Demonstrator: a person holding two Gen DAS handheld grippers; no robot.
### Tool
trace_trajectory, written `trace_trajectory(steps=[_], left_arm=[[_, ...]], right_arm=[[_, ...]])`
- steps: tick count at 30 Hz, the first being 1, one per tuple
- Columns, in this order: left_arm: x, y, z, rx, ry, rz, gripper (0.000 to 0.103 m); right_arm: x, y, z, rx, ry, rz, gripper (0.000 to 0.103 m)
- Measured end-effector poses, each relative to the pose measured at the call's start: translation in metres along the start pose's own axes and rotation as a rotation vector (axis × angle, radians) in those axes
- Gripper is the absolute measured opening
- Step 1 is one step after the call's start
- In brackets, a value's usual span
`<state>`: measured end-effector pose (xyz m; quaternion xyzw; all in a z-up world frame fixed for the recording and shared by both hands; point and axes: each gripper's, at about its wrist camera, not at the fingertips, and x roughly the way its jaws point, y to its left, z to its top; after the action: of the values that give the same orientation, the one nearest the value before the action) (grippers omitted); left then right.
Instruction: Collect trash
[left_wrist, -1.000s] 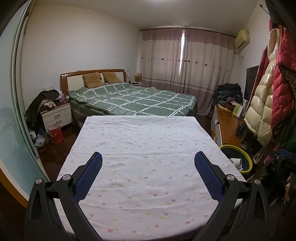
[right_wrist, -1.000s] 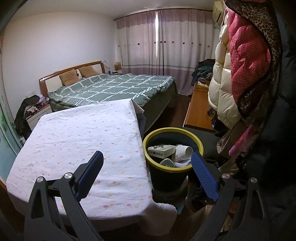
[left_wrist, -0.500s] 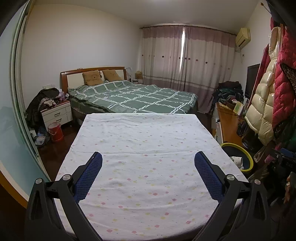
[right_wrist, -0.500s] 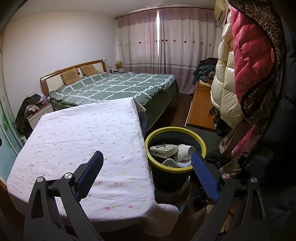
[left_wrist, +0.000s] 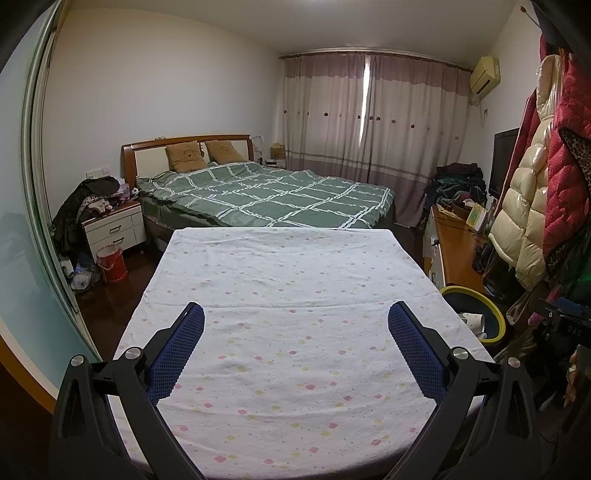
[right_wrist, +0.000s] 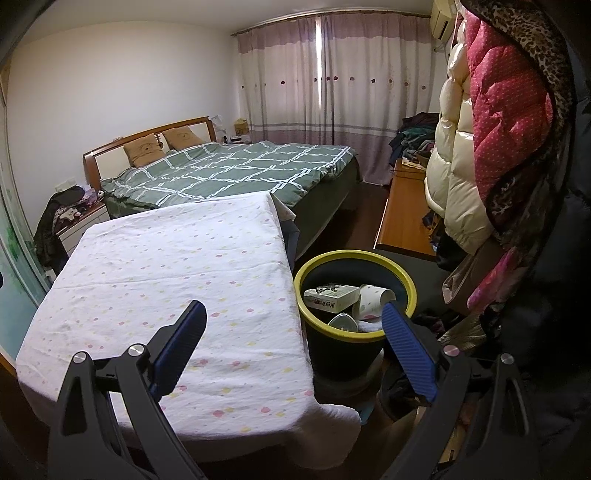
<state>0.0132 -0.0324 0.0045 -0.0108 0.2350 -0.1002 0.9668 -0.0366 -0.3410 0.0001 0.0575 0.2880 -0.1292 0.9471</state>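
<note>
Left gripper (left_wrist: 295, 321): jaws spread wide, nothing between the blue pads, held above the table (left_wrist: 295, 280) covered in a white dotted cloth. Right gripper (right_wrist: 293, 321): likewise wide apart and holding nothing, held over the table's right edge and the trash bin (right_wrist: 402, 275).

Left to right in the right wrist view: nightstand (right_wrist: 79, 225) piled with clothes at far left; green checked bed (right_wrist: 236, 170) behind the table; bin with yellow rim standing just beside the table's right edge. Inside the bin: a small printed box (right_wrist: 330, 295), a paper cup (right_wrist: 371, 301) lying on its side, and further pale scraps below that I cannot identify. Wooden desk (right_wrist: 402, 214) behind the bin; hanging coats (right_wrist: 491, 140) at far right.
</note>
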Motion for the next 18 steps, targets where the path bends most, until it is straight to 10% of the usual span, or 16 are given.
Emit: trace_trajectory(steps=[18], left_arm=[[-0.0018,0.001,0.0014,0.004,0.0,0.005,0.098]], right_arm=[[0.0015,0.0011,-0.0012,0.001,0.002,0.005,0.091]])
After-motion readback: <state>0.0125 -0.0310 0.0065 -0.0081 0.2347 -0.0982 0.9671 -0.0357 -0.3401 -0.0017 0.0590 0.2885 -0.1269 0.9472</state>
